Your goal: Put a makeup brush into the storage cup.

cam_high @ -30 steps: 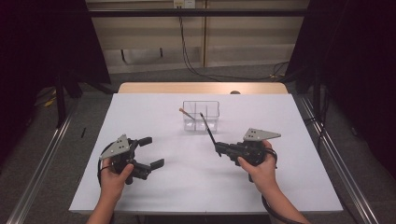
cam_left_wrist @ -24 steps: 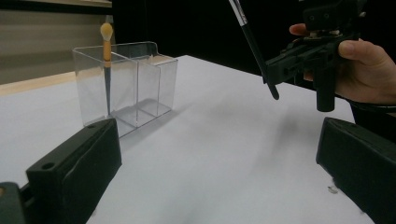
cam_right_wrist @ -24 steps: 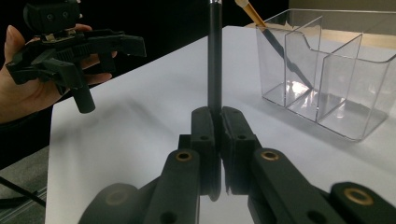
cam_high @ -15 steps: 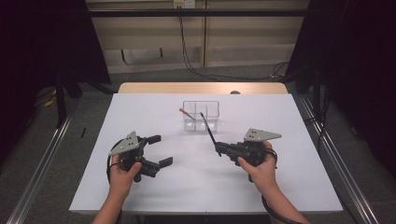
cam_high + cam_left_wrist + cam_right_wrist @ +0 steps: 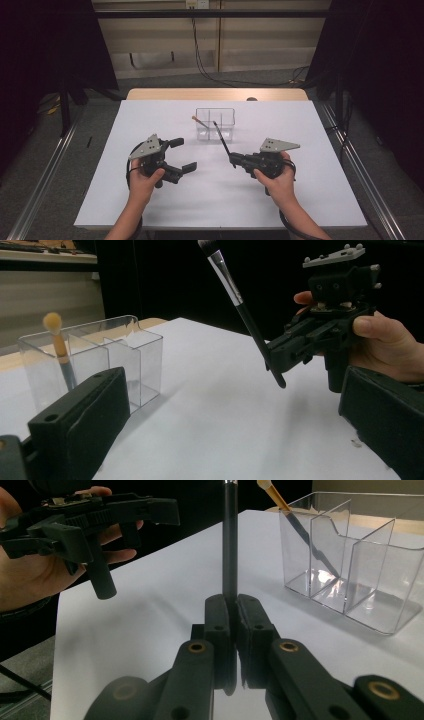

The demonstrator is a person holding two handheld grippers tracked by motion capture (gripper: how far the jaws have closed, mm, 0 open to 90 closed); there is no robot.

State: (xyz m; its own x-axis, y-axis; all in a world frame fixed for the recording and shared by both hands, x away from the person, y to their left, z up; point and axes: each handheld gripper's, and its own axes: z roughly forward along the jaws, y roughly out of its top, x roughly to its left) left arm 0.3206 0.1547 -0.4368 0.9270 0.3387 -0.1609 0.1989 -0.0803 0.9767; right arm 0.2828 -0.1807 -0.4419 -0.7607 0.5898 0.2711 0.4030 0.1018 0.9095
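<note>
The right hand-held gripper, clamped on the black makeup brush whose long axis slants up toward the far clear organizer, is nearer it than the wide-open left hand-held gripper.

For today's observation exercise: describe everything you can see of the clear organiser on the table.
The organiser is a clear, glossy box that looks like plastic, open on top and split by clear walls into compartments. It stands upright on the white table, toward the far side. A tan-tipped brush leans in one end compartment; the others look empty.
</note>
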